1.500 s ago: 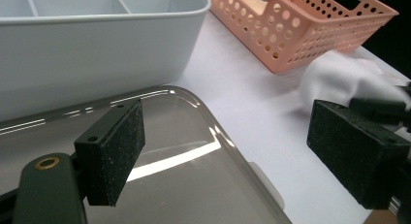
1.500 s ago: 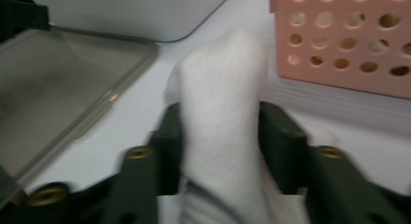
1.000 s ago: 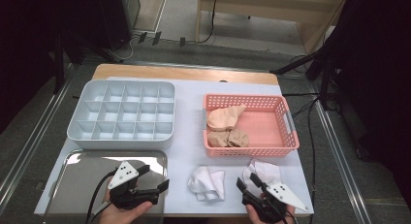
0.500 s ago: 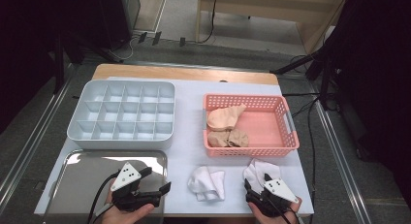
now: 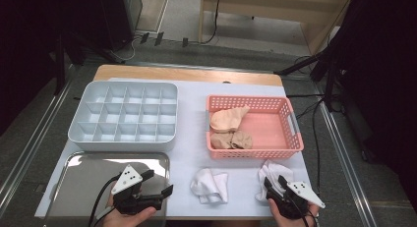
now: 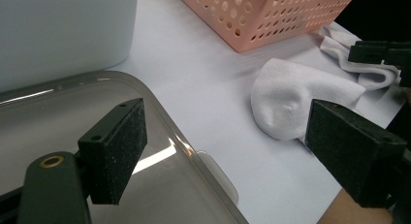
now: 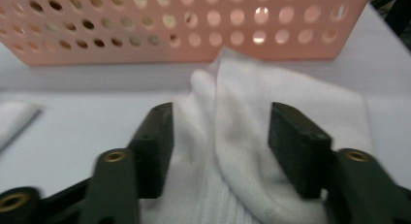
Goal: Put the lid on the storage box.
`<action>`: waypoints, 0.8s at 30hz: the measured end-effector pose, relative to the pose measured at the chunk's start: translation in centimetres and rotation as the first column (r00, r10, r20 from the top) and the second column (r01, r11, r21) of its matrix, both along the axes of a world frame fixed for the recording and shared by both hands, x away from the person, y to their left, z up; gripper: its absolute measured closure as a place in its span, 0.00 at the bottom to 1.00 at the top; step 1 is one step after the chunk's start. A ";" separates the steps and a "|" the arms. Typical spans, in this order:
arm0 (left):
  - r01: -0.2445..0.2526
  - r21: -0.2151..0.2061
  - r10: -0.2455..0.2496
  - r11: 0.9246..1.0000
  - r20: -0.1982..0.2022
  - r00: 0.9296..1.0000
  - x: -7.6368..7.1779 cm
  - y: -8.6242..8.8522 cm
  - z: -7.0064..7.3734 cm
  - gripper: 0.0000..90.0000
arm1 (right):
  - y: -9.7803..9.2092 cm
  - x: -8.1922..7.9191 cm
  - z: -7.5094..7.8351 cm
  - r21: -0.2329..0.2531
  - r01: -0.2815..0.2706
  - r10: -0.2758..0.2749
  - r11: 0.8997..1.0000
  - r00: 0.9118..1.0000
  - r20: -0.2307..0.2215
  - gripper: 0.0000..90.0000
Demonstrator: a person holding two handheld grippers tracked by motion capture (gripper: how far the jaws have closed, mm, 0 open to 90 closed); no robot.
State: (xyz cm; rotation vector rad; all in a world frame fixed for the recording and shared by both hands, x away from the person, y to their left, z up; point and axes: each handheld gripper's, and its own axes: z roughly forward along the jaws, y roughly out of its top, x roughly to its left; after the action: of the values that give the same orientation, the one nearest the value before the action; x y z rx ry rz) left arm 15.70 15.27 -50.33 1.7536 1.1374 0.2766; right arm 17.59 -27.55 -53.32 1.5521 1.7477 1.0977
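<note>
Right gripper (image 5: 269, 186) sits low over the white sock (image 5: 273, 174) at the near right of the table, just in front of the pink basket (image 5: 290, 120); jaws spread apart with the sock's folds between them, not clamped (image 7: 219, 151). Left gripper (image 5: 158, 184) hovers over the near right corner of the steel tray (image 5: 88, 163), jaws wide apart, gripping nothing. Second white sock (image 5: 210, 184) lies crumpled between the two grippers. Beige socks (image 5: 228, 120) lie in the basket. Grey compartment organizer (image 5: 123, 116) sits behind the tray.
</note>
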 end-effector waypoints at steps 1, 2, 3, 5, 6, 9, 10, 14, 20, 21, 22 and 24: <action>-0.005 -0.002 0.005 1.000 0.000 1.000 0.0 0.0 0.0 0.18 | 0.2 -0.2 0.5 0.008 0.009 -0.009 1.000 1.000 0.019 0.40; -0.006 -0.001 0.006 1.000 0.001 1.000 0.0 0.1 0.0 0.18 | 0.3 -0.5 1.2 0.019 0.015 -0.016 1.000 0.999 0.050 0.38; -0.006 -0.001 0.006 1.000 0.001 1.000 0.0 0.1 0.0 0.18 | 0.6 -0.8 1.9 0.037 0.012 -0.015 0.999 0.997 0.081 0.38; -0.009 -0.003 0.009 1.000 0.003 1.000 0.0 0.1 0.0 0.18 | 1.3 -1.5 3.0 0.066 -0.011 0.002 0.998 0.992 0.124 0.44; -0.012 -0.007 0.012 1.000 0.003 1.000 0.0 0.2 -0.1 0.19 | 2.1 -2.0 3.7 0.073 -0.043 0.032 0.996 0.988 0.151 0.47; -0.012 -0.011 0.012 1.000 0.003 1.000 0.0 0.3 0.0 0.24 | 4.6 -2.8 4.7 0.093 -0.153 0.134 0.984 0.973 0.186 0.58; -0.015 -0.012 0.015 1.000 0.004 1.000 -0.1 0.3 0.0 0.24 | 5.4 -2.9 4.7 0.101 -0.180 0.159 0.978 0.970 0.185 0.60; -0.019 -0.025 0.020 1.000 0.014 1.000 -0.3 0.4 0.2 0.26 | 9.6 -3.3 4.4 0.106 -0.299 0.280 0.948 0.946 0.161 0.65; -0.012 -0.021 0.012 1.000 0.002 1.000 -0.2 0.3 -0.1 0.26 | 14.7 -3.3 2.8 0.024 -0.405 0.401 0.914 0.910 0.108 0.52; -0.012 -0.021 0.012 1.000 0.002 1.000 -0.2 0.3 -0.1 0.26 | 15.0 -3.1 2.5 -0.004 -0.389 0.388 0.921 0.918 0.088 0.52; -0.014 -0.021 0.014 1.000 0.001 1.000 -0.2 0.4 -0.1 0.27 | 15.1 -3.0 2.1 -0.020 -0.375 0.375 0.927 0.924 0.071 0.58; -0.014 -0.019 0.014 1.000 0.002 1.000 -0.2 0.5 -0.1 0.29 | 14.7 -2.9 1.7 -0.008 -0.369 0.369 0.929 0.927 0.068 0.78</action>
State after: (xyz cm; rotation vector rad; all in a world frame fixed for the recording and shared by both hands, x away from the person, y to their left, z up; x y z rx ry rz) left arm 15.48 15.75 -50.39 1.7286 1.1479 0.2753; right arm 14.66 -12.82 -51.60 1.1965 2.0428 1.3157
